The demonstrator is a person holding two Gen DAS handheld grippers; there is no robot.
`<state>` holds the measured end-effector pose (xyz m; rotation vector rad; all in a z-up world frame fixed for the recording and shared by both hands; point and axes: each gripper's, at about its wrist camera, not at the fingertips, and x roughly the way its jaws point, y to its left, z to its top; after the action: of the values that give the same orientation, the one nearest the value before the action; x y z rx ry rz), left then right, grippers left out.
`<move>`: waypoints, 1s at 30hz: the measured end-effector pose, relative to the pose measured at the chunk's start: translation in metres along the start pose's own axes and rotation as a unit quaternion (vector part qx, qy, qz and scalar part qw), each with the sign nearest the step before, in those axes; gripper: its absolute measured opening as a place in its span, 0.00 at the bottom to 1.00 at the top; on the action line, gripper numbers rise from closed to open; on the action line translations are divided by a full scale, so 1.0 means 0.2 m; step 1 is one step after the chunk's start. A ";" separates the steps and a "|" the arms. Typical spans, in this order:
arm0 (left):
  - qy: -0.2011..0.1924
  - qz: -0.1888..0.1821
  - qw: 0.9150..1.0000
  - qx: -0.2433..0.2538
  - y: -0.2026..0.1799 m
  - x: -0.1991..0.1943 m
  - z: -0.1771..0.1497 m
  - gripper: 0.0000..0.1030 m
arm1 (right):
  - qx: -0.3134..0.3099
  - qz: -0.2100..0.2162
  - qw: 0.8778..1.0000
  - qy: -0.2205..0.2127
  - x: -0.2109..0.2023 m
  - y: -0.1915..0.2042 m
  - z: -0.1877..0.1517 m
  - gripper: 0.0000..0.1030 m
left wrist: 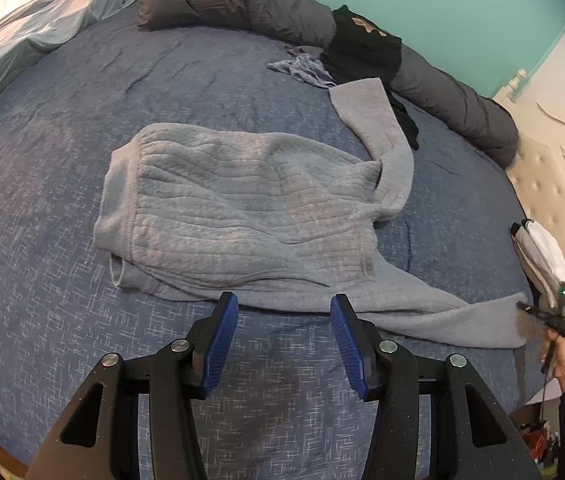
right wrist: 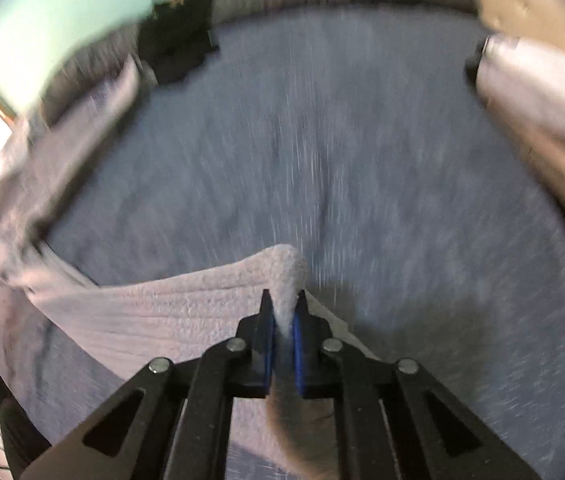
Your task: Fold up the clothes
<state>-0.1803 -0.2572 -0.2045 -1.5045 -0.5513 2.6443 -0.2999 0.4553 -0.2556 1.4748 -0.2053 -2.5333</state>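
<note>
Right gripper [right wrist: 284, 312] clenching sleeve cuff [right wrist: 288, 272] of grey sweatshirt [left wrist: 242, 208] lying on blue bedspread [left wrist: 42, 200]; left gripper [left wrist: 284, 312] hovering released near hem. Advising: carrying sleeve flat across body, avoiding tugging.

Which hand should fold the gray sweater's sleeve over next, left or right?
Probably the right. The right gripper is already shut on the end of the gray sweater, its near sleeve stretched out sideways. The left gripper is open and empty, above the blue bedspread by the sweater's near edge.
</note>
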 end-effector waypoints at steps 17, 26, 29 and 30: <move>-0.022 -0.013 1.000 0.005 -0.07 -0.18 -0.06 0.51 | -0.113 0.050 0.992 -0.017 -0.13 0.05 -0.61 0.07; -0.022 -0.016 1.000 0.001 -0.07 -0.19 -0.06 0.51 | -0.092 0.105 0.990 0.033 -0.20 0.00 -0.86 0.08; -0.020 -0.017 1.000 0.002 -0.07 -0.18 -0.06 0.51 | -0.071 0.120 0.990 0.028 -0.27 -0.02 -0.87 0.09; -0.019 -0.017 1.000 0.002 -0.07 -0.17 -0.06 0.51 | -0.063 0.125 0.990 0.018 -0.31 -0.03 -0.86 0.09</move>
<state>-0.1538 -0.2478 -0.1769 -1.4329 -0.5684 2.6511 -0.1217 0.4739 -0.2893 1.3540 -0.2053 -2.2767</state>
